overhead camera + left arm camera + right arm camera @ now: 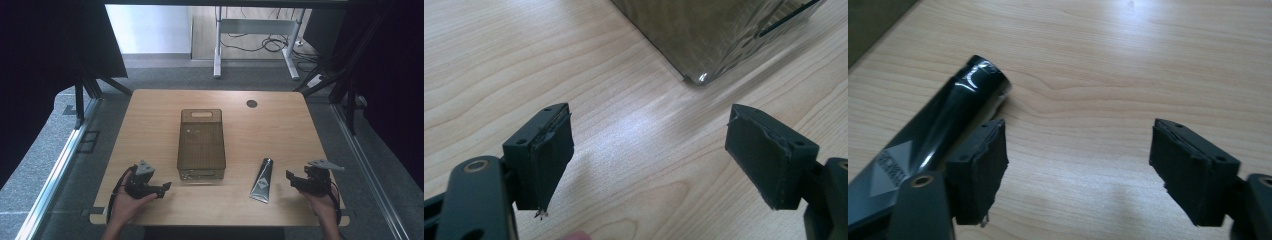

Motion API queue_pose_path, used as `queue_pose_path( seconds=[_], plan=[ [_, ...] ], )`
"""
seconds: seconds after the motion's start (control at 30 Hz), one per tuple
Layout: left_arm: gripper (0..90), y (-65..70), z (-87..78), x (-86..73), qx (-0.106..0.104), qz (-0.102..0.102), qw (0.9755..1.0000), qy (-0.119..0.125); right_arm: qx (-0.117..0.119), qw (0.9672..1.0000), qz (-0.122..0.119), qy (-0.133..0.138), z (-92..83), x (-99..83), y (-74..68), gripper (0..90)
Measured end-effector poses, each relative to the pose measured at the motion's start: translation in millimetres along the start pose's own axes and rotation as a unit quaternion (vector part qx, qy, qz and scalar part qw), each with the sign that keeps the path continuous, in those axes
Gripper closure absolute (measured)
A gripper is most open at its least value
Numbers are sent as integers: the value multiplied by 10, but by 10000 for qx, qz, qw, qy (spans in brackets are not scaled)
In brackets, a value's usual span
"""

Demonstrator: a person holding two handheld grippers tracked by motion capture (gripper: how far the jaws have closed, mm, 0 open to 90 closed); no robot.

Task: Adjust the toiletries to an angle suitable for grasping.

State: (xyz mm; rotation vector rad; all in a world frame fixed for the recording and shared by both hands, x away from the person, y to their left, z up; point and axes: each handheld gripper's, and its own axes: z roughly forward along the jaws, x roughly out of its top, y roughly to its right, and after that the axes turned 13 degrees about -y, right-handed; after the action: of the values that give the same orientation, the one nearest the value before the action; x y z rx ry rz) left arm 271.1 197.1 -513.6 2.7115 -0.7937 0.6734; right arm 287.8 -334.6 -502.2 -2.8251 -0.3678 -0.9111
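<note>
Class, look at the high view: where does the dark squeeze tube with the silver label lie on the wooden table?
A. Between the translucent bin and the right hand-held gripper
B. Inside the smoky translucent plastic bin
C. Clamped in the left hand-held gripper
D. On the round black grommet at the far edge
A: the dark squeeze tube lies flat on the wooden table, right of the smoky translucent plastic bin and left of the open right hand-held gripper.

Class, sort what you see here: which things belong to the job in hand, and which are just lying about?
In the job: tube, bin, left gripper, right gripper, both open.
Lying about: round grommet, white desk frame, floor cables.
</note>
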Motion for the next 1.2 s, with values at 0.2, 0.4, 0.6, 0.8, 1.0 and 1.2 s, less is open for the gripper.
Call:
queue_pose_path(
  seconds=[0.2,0.4,0.6,0.8,1.0,1.2],
  plan=[
    [199,-12,18,-10,-51,-5,10000,-50,86,9999,-18,-108,24,6,-2,308],
    [199,11,-17,-15,-51,69,10000,-36,149,9995,-87,-248,33,0,-28,408],
    [202,63,-39,9,0,171,9998,-80,260,9994,-61,-222,14,5,-18,508],
    [204,81,-2,10,-31,173,9998,-121,318,9987,-125,-370,55,11,-21,614],
    [208,117,-9,23,-80,324,9994,-136,399,9948,-506,-786,19,155,-97,763],
    [208,108,-58,25,-96,241,9996,-106,520,9866,-908,-1255,-78,379,-233,823]
  ],
)
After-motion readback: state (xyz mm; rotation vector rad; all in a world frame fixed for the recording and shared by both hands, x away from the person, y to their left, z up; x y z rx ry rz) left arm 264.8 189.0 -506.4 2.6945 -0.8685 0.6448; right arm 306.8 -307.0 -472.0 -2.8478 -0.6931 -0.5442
